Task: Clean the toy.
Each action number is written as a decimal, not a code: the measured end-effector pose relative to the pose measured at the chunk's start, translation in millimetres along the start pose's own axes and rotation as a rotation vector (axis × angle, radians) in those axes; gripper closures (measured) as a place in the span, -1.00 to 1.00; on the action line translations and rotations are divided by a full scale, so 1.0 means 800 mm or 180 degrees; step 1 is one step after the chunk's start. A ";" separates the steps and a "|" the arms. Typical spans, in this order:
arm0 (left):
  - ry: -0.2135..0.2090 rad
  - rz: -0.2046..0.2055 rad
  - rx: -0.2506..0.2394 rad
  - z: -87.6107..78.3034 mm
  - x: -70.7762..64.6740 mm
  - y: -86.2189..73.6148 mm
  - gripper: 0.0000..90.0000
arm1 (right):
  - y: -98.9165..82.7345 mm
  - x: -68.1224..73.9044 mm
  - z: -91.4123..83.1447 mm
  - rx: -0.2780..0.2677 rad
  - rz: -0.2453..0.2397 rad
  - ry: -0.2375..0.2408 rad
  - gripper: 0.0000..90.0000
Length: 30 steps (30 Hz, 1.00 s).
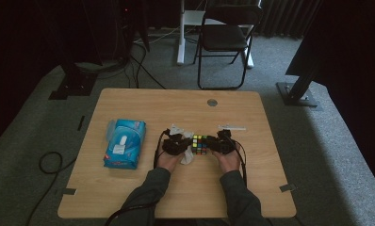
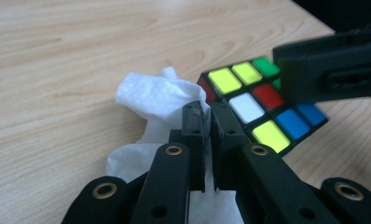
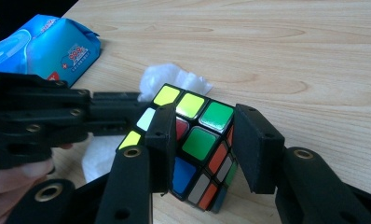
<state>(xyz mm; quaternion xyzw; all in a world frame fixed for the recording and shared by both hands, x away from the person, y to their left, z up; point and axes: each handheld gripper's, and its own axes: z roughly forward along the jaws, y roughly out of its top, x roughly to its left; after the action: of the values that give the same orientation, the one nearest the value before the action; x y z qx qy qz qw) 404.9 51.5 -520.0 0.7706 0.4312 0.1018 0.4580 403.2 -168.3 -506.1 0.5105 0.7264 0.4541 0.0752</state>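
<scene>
Table (image 1: 129, 197): a light wooden top is being viewed from above; a grey round cap (image 1: 212, 102) is being seen near its far edge.
Wipe pack (image 1: 124, 143): a blue pack is lying flat on the person's left part of the table, well apart from the grippers.
Puzzle cube (image 3: 200, 140): the coloured cube is being held near the table's middle, tilted on an edge, between the two grippers; whether it is being rested on the wood cannot be told.
Tissue (image 2: 155, 95): a crumpled white tissue is being kept just beside the cube, on its left, touching the table.
White strip (image 1: 232, 127): a thin white strip is lying just beyond the right gripper.
Right gripper (image 3: 207, 149): its jaws are being pressed against two opposite sides of the cube, which is being pinched between them.
Left gripper (image 2: 209, 121): its jaws are being pressed almost together, with a fold of the tissue being pinched in the narrow slit; its tips are being held just beside the cube.
</scene>
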 end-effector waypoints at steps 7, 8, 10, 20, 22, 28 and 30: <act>-0.0112 0.0063 -0.0232 -0.010 -0.007 0.012 0.90 | 0.000 -0.001 0.000 0.0004 0.0003 0.0008 0.34; -0.0112 0.0063 -0.0232 -0.010 -0.007 0.012 0.90 | 0.000 -0.001 0.000 0.0004 0.0003 0.0008 0.34; -0.0159 0.0047 -0.0281 -0.011 -0.008 0.012 0.90 | 0.000 -0.001 0.000 0.0005 0.0002 0.0008 0.34; -0.0270 0.0155 -0.0449 -0.026 -0.027 0.030 0.90 | -0.001 -0.002 0.000 -0.0001 0.0014 0.0030 0.34; -0.0251 0.0148 -0.0398 -0.023 -0.024 0.028 0.90 | -0.001 -0.002 -0.001 0.0004 0.0018 0.0034 0.34; -0.0165 0.0055 -0.0264 -0.006 -0.012 0.005 0.90 | -0.001 -0.003 0.000 0.0006 0.0013 0.0047 0.36; -0.0130 0.0080 -0.0269 -0.006 -0.012 0.005 0.88 | -0.001 -0.003 0.000 0.0004 0.0017 0.0049 0.36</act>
<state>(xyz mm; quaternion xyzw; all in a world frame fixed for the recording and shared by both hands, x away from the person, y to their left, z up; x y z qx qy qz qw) 398.6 46.4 -511.7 0.7579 0.4074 0.1098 0.4976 403.6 -170.2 -507.2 0.5089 0.7258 0.4578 0.0681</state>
